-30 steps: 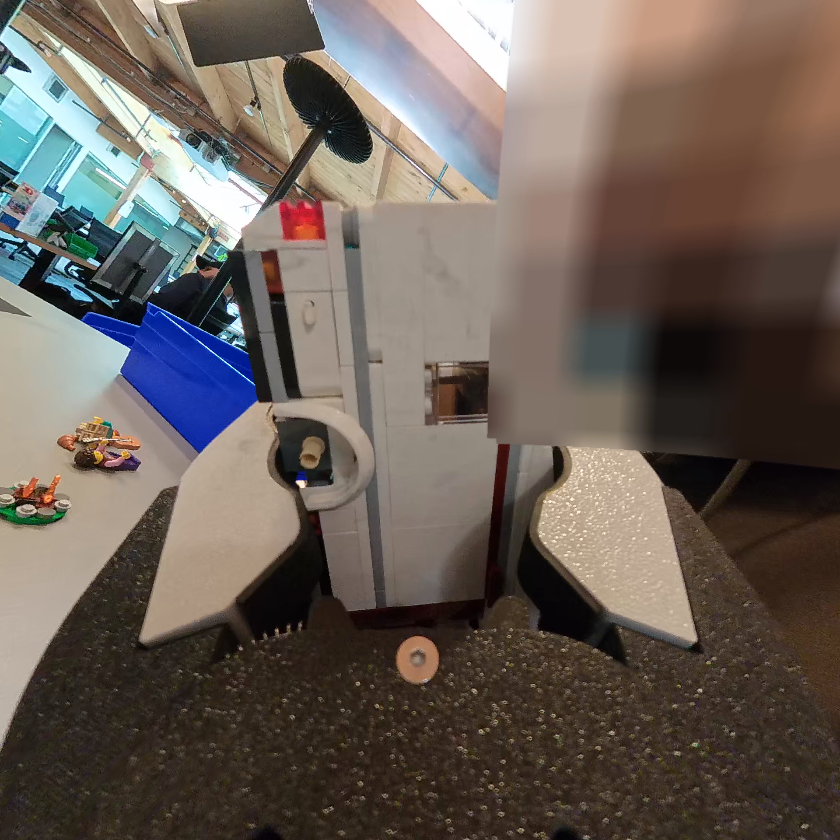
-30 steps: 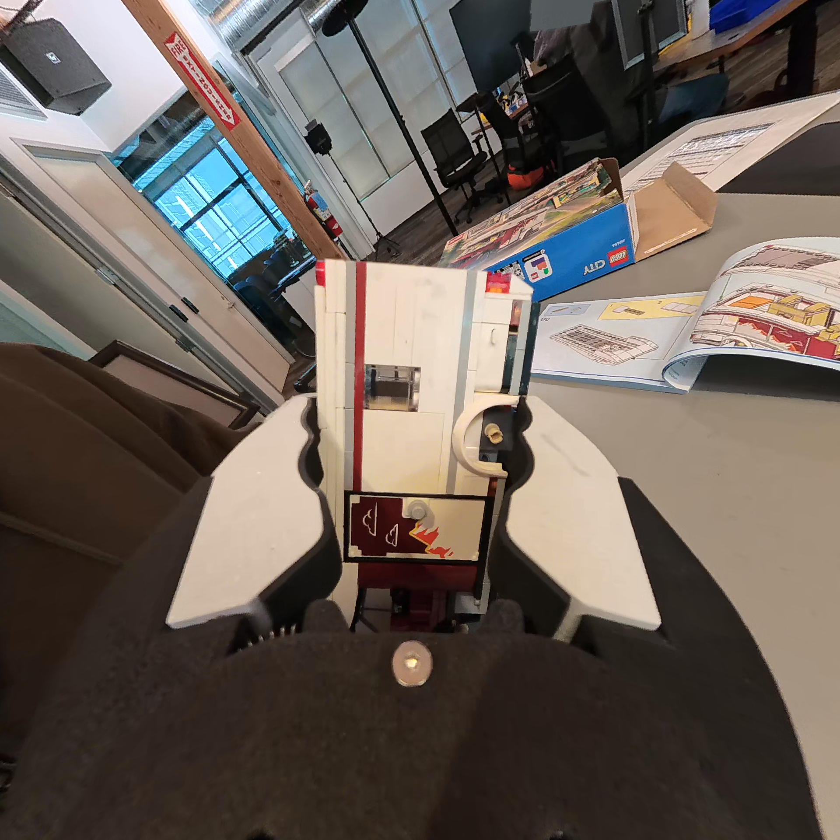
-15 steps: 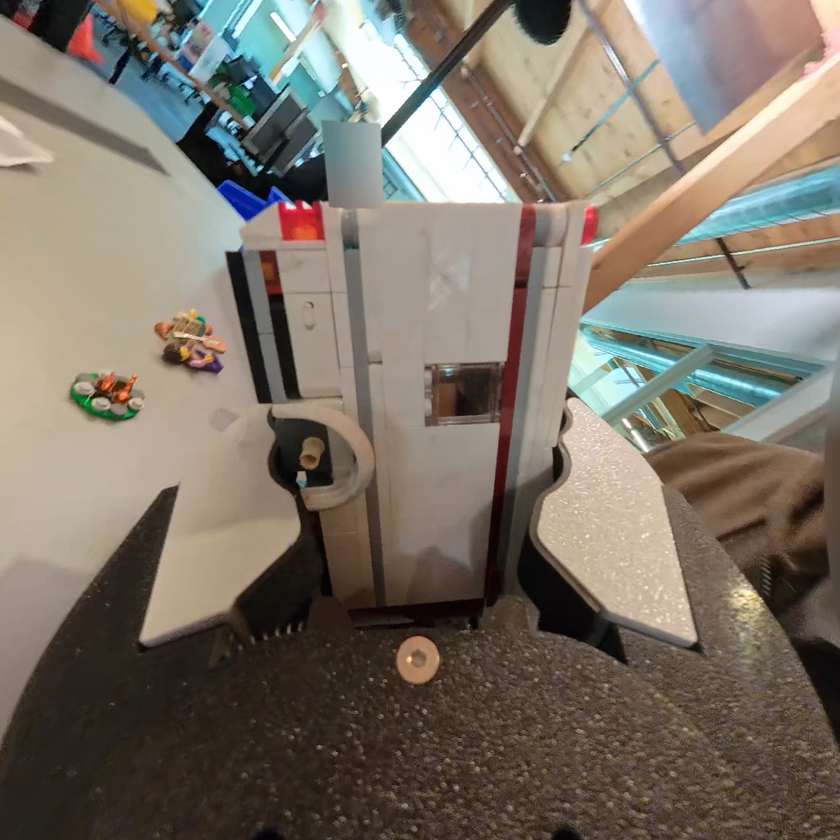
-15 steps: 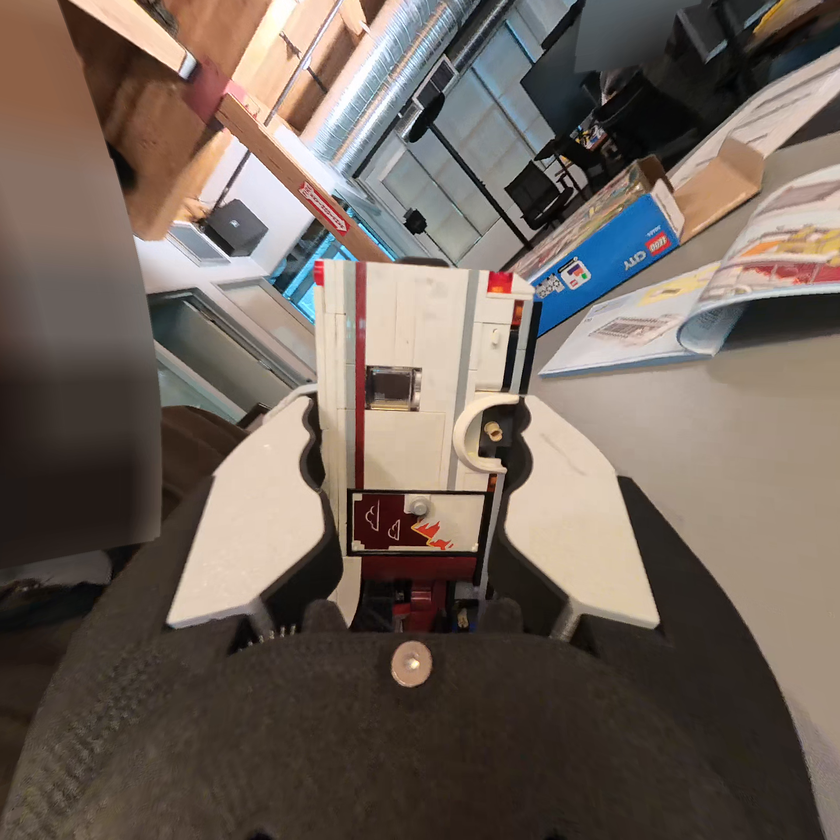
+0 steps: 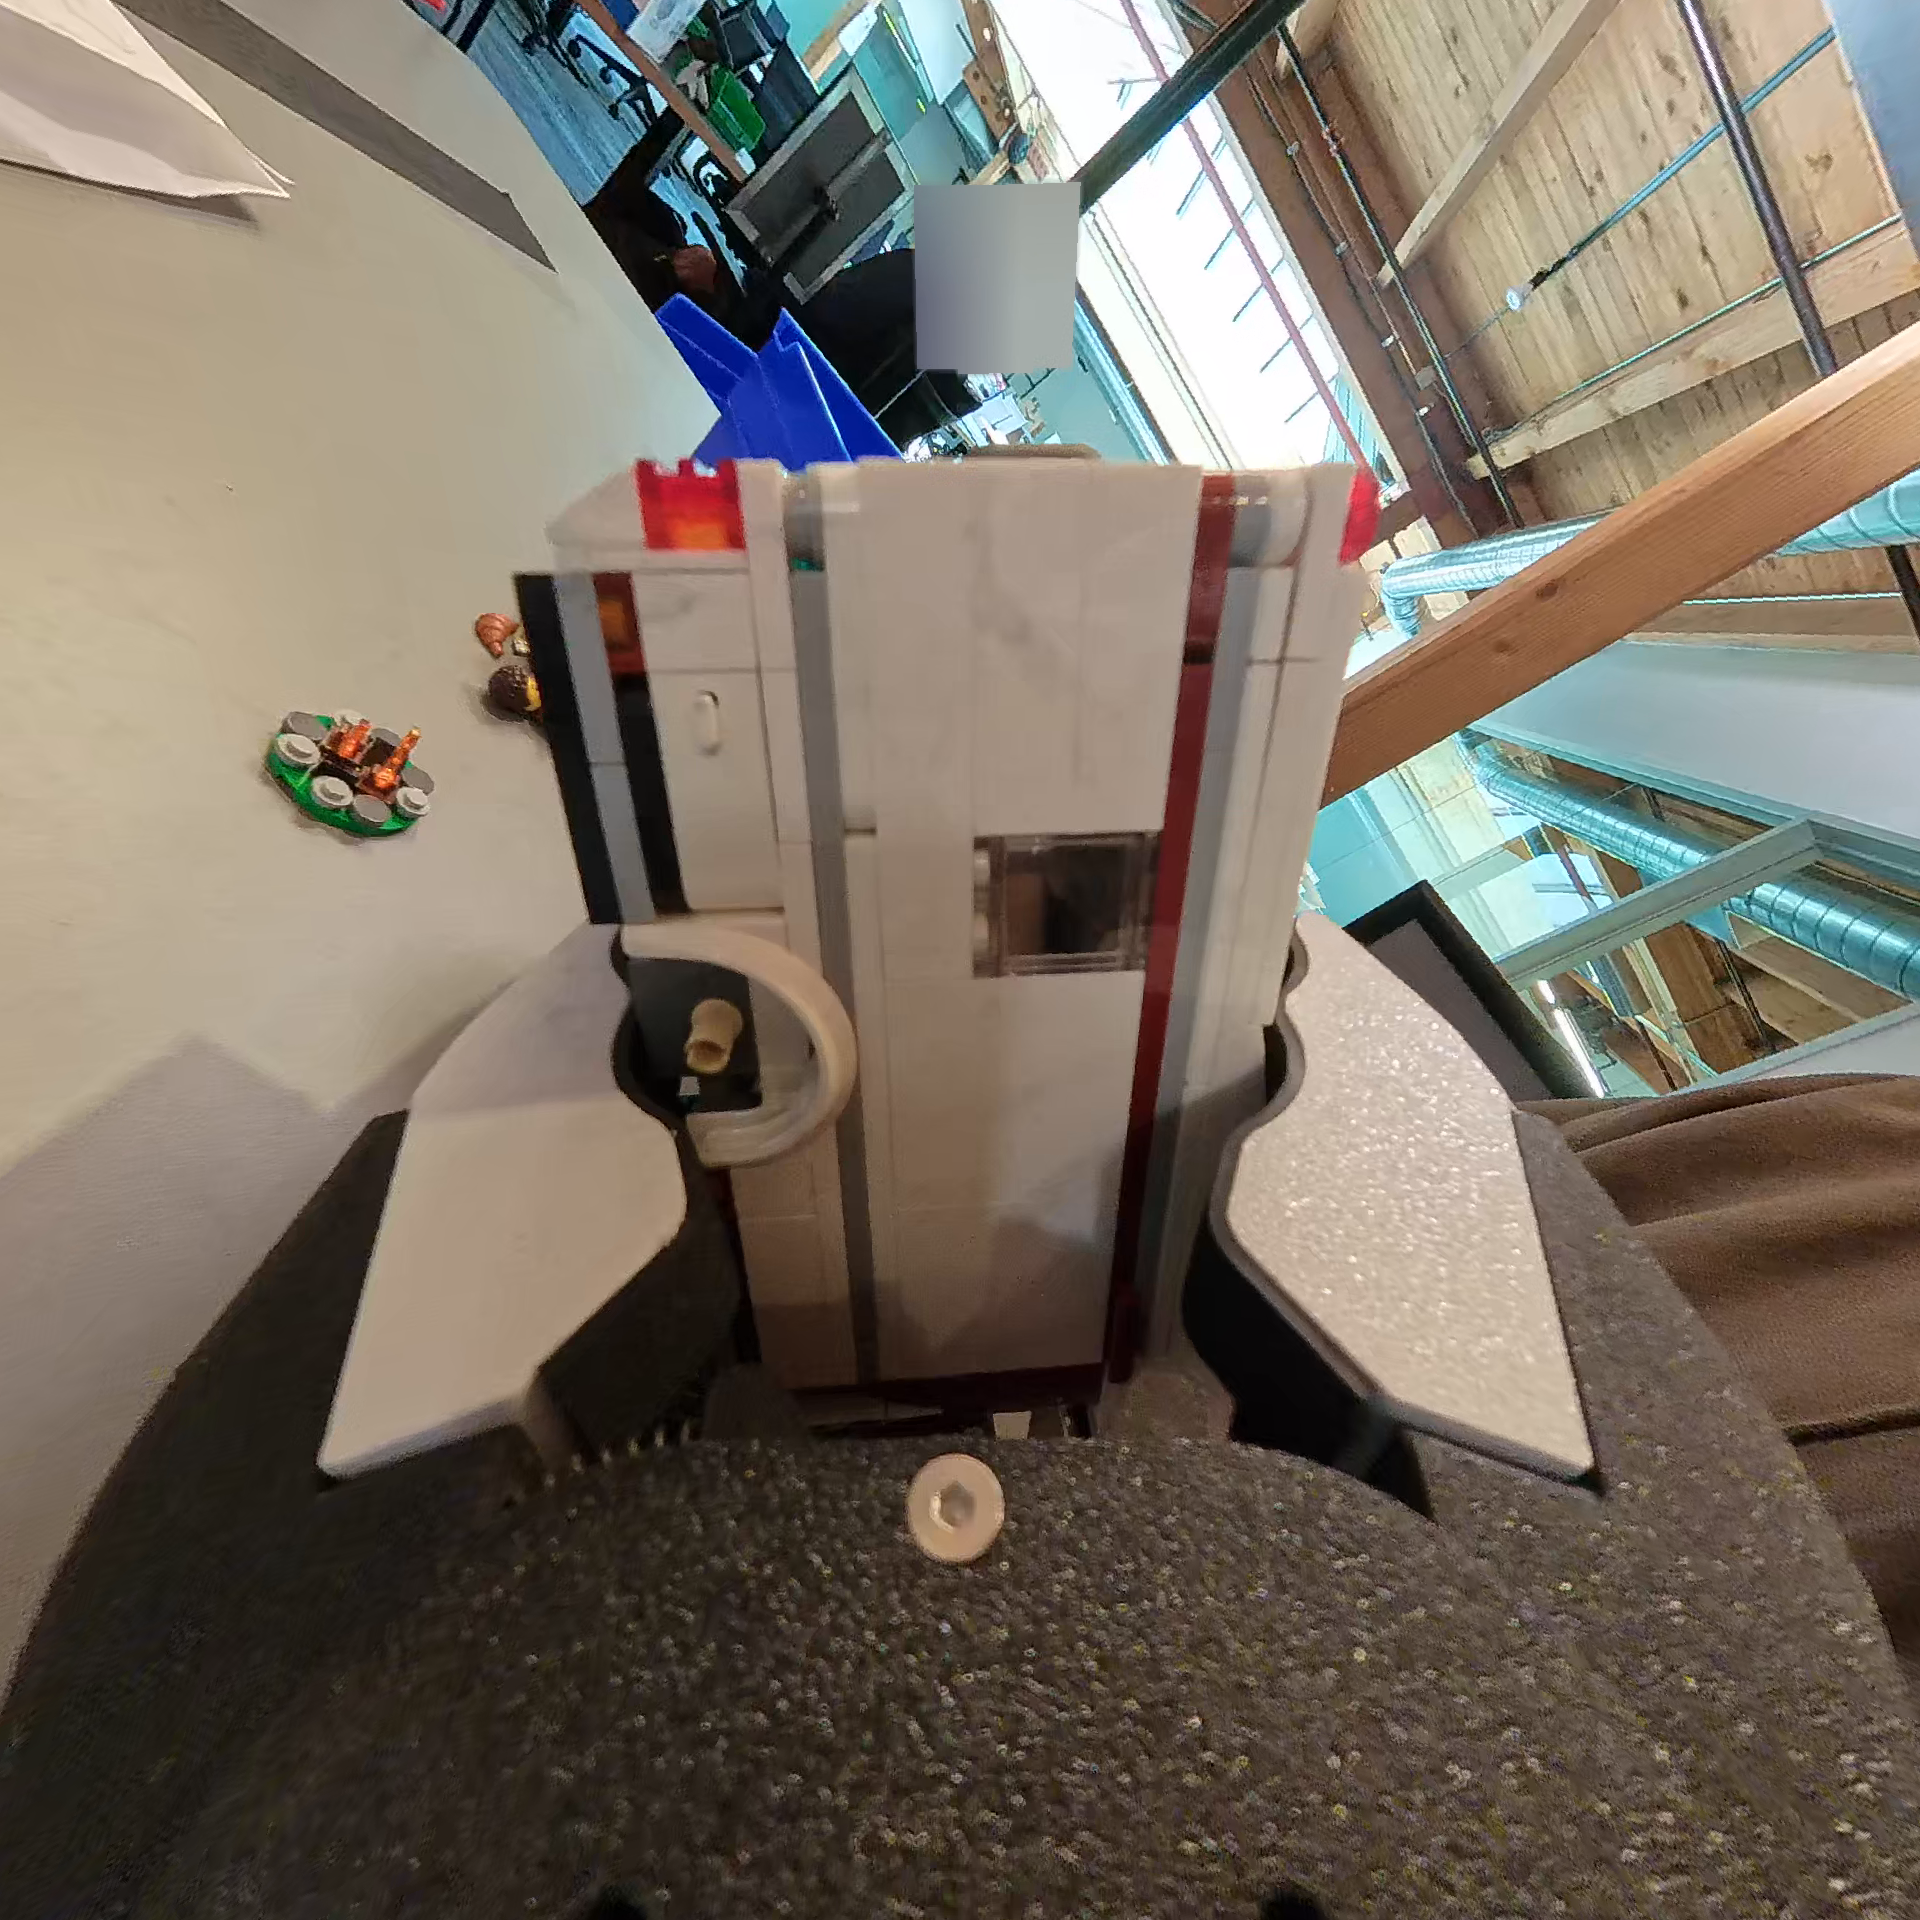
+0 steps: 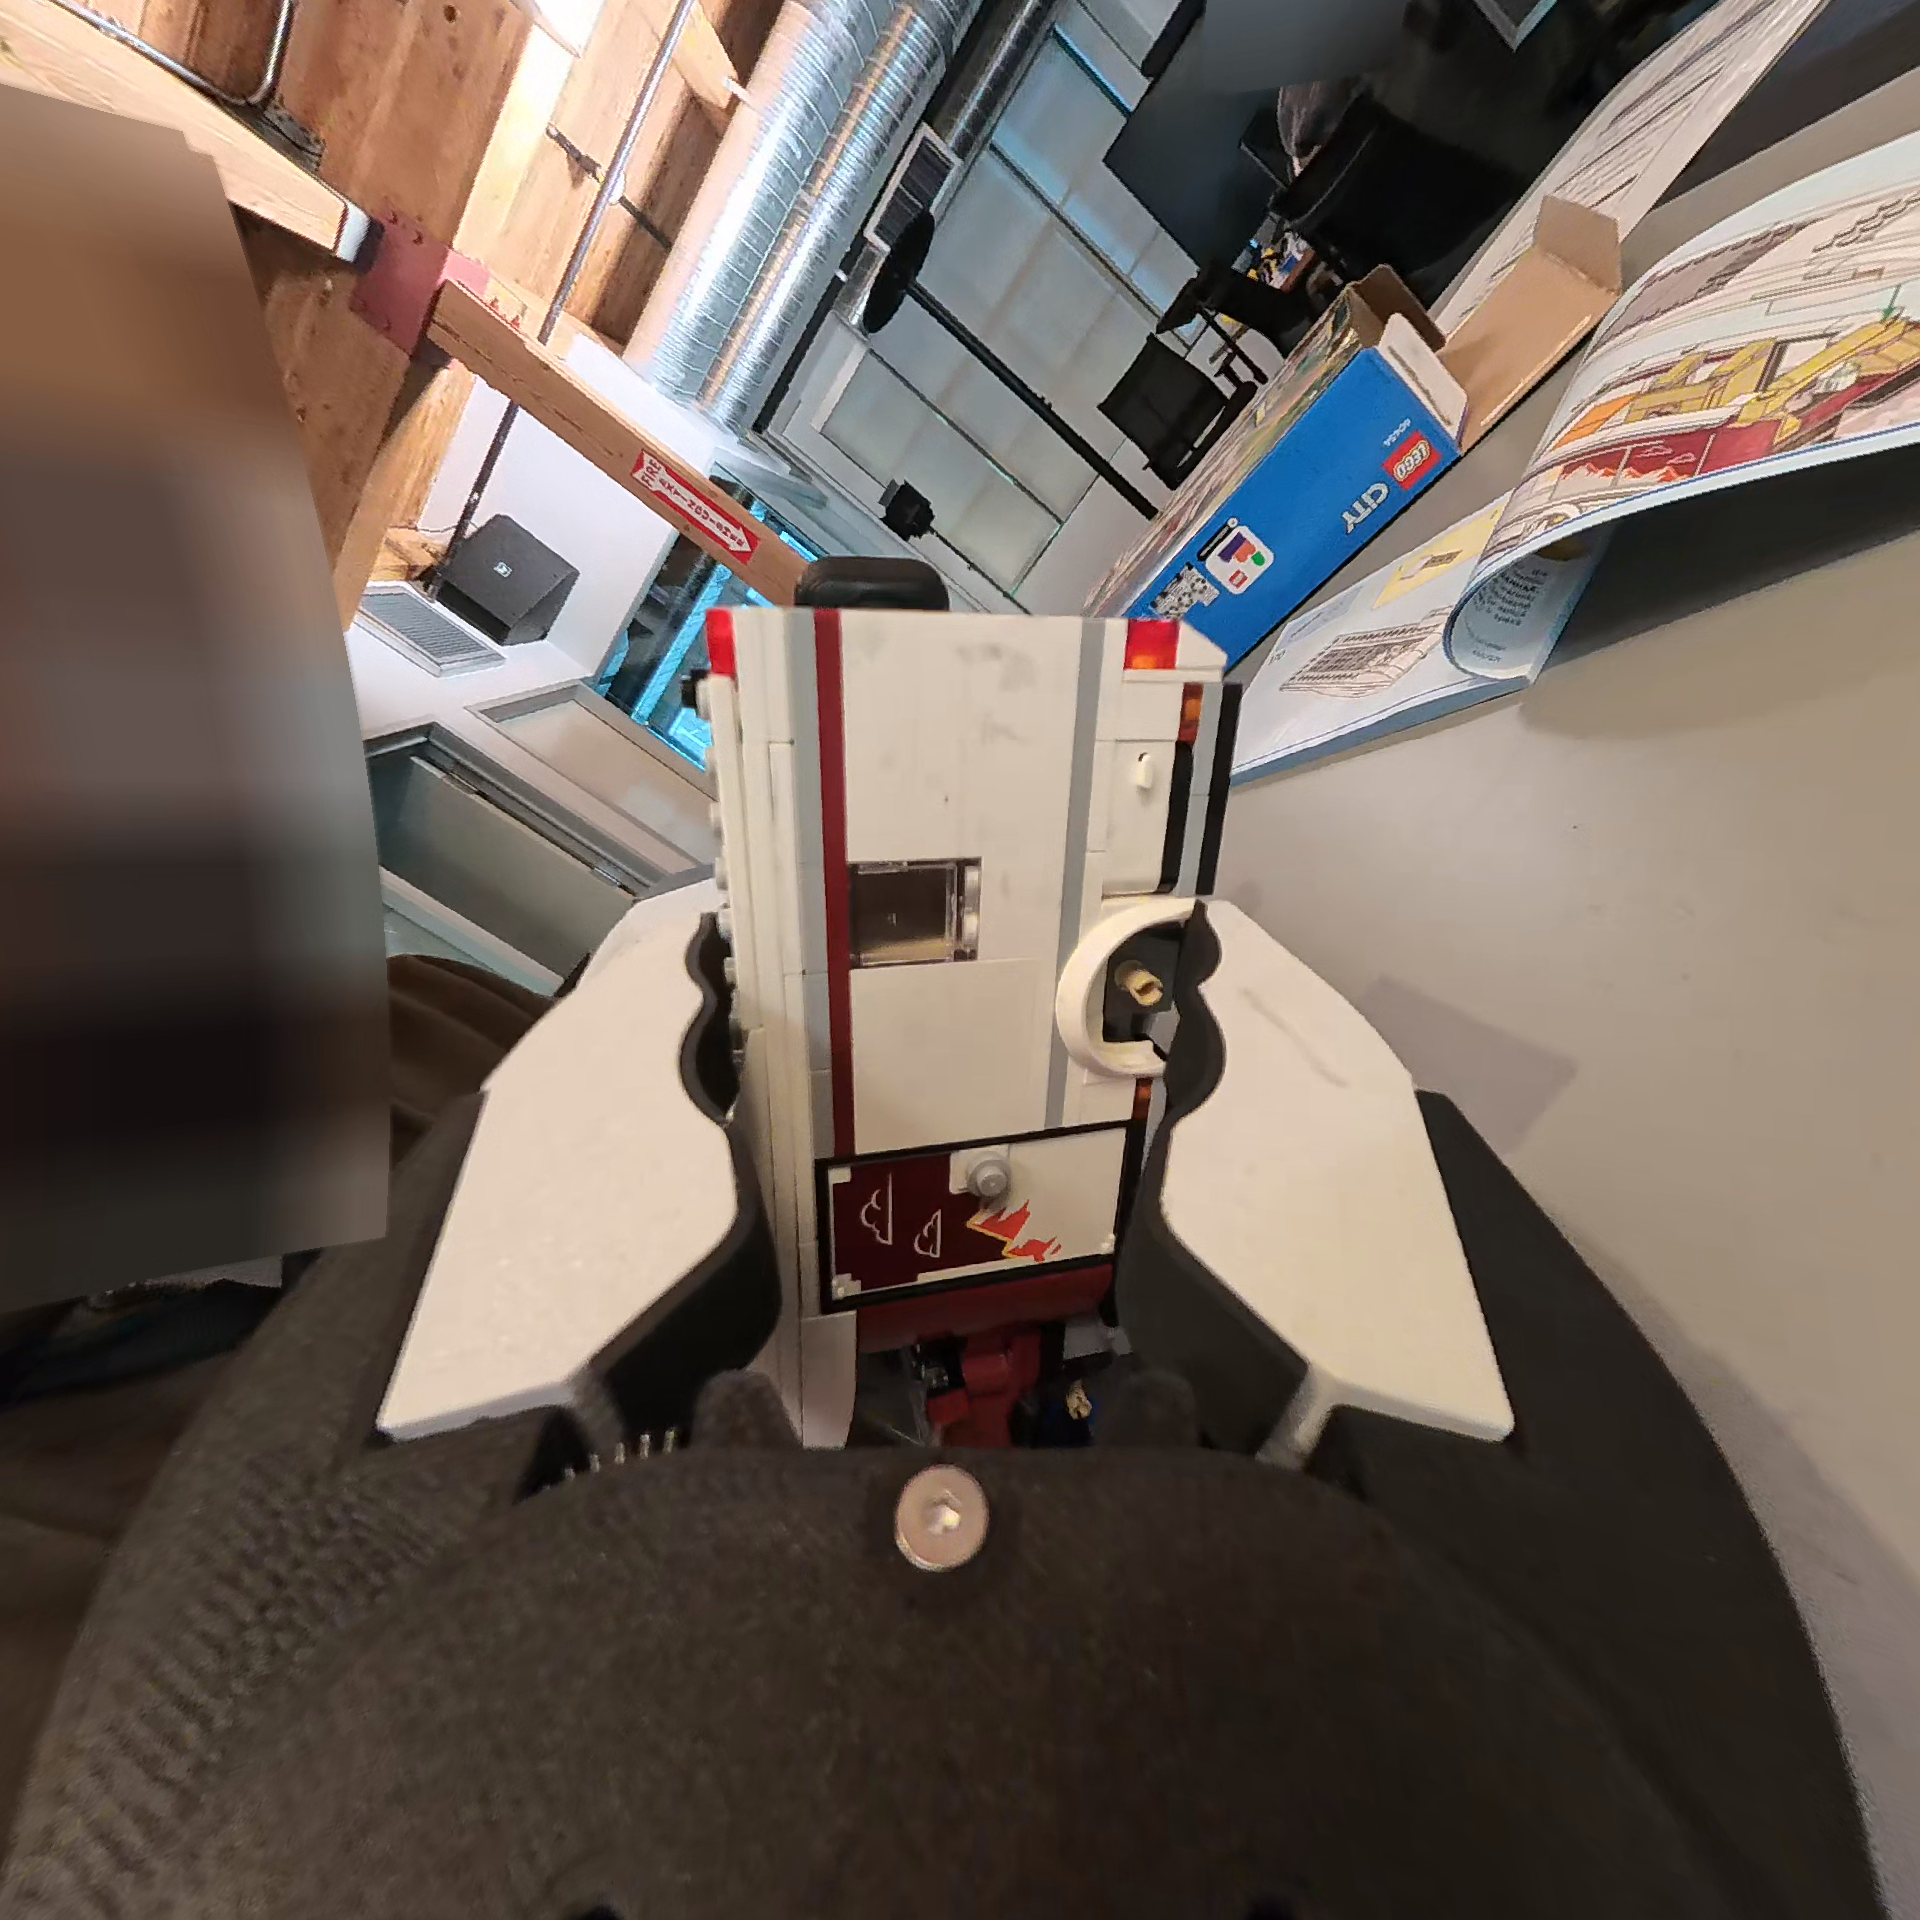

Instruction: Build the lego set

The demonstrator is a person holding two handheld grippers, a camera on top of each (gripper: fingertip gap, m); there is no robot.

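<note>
Both tools are clamped on the same white brick-built vehicle body (image 5: pixel 997 935), one at each end, so it's held up in the air over the grey worktop (image 5: pixel 208 468). The left tool (image 5: pixel 961 1049) has its fingers pressed on the two sides, the left one right at the white wheel arch (image 5: pixel 790 1039). The right tool (image 6: pixel 951 1029) squeezes the model (image 6: pixel 956 883) likewise, near the dark red flame panel (image 6: pixel 966 1226). On the worktop: a little green round plate (image 5: pixel 348 774), an open instruction booklet (image 6: pixel 1621 436) and a blue box (image 6: pixel 1309 509).
</note>
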